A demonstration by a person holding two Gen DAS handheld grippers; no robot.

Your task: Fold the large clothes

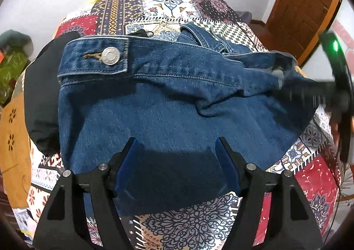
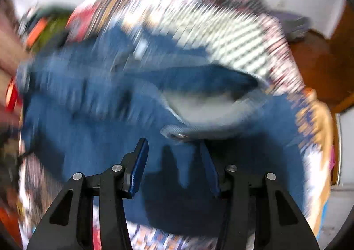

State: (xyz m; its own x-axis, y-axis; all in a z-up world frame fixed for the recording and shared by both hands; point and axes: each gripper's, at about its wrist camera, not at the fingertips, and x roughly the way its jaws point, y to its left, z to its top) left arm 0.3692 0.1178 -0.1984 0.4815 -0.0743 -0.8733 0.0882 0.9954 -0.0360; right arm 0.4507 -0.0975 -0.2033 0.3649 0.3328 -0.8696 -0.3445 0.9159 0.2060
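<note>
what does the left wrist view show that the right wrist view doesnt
Only the left wrist view shows a sharp metal button on the denim cuff, a black garment under the denim's left edge, and the other claw's body with a green light.

Only the right wrist view, badly blurred, shows a pale inner lining where the denim gapes.

Both show the blue denim garment on the patchwork cover, with each open claw above it.
</note>
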